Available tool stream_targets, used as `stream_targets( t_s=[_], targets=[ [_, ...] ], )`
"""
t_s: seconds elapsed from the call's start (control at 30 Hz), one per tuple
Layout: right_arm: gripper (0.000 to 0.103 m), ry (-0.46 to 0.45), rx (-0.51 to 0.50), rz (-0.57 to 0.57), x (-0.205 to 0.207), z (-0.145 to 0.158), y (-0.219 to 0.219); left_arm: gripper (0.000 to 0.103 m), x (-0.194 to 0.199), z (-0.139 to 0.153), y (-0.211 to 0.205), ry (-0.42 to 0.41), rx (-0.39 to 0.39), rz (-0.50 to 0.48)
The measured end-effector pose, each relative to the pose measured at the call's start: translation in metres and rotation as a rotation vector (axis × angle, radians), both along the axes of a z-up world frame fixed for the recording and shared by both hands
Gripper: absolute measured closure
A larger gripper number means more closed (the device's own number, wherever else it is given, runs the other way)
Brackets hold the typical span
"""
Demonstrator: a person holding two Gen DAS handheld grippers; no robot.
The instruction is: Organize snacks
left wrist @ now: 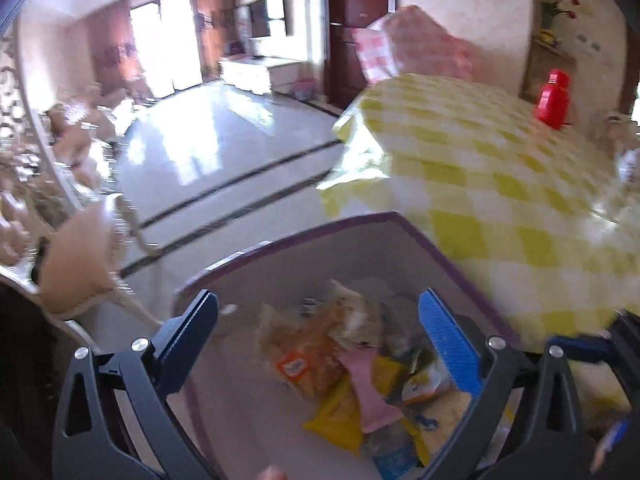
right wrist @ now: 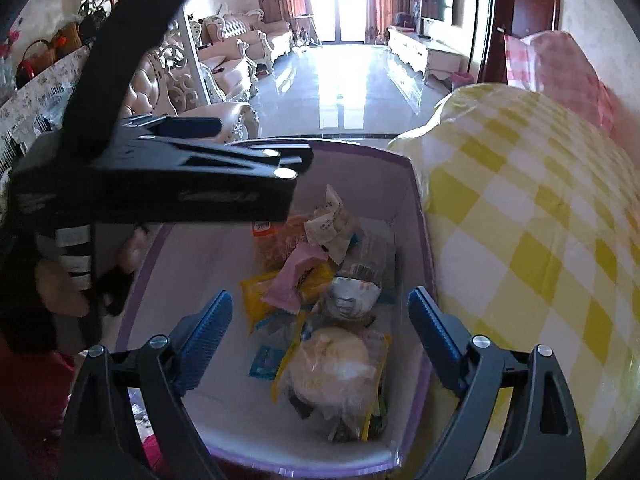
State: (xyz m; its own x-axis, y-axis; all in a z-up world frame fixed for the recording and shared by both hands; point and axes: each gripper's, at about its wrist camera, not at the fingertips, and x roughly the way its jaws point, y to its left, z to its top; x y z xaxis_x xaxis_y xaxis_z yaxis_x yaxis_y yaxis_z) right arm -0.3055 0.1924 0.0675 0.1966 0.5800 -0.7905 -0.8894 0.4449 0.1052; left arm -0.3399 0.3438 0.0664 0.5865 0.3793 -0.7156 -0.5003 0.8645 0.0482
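The right gripper (right wrist: pixel 320 320) hangs wide open over the purple-rimmed box (right wrist: pixel 416 200), nothing between its pads, and the left gripper (left wrist: pixel 320 320) gapes empty too. The snacks (right wrist: pixel 320 300) sit piled inside the box (pink, yellow and orange packets). The risk: both tools crowd one opening and could collide or knock the box. The left view is blurred, labels unreadable.

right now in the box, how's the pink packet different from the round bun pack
The pink packet is flat, opaque and small; the bun pack is bulging, clear-wrapped and clearly bigger. The pink packet lies on top of a yellow packet mid-pile; the bun pack sits nearer the right gripper. Both lie loose inside the purple-rimmed box, with no fingers touching them.
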Motion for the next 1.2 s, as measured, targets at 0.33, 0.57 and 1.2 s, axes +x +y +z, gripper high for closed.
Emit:
stream_targets(
  t_s=[0.33,0.57,1.2],
  targets=[
    [0.016,0.073,-0.148,-0.132,-0.003,-0.025,-0.007,0.002,0.002,-0.007,0.008,0.086,-0.05,0.097],
    [0.016,0.061,-0.224,-0.148,-0.007,-0.039,-0.003,0.002,0.006,-0.023,0.011,0.124,-0.12,0.087],
    [0.016,0.065,-0.221,-0.143,-0.005,-0.042,0.0,0.002,0.009,-0.038,0.011,0.154,-0.162,0.085]
  ],
)
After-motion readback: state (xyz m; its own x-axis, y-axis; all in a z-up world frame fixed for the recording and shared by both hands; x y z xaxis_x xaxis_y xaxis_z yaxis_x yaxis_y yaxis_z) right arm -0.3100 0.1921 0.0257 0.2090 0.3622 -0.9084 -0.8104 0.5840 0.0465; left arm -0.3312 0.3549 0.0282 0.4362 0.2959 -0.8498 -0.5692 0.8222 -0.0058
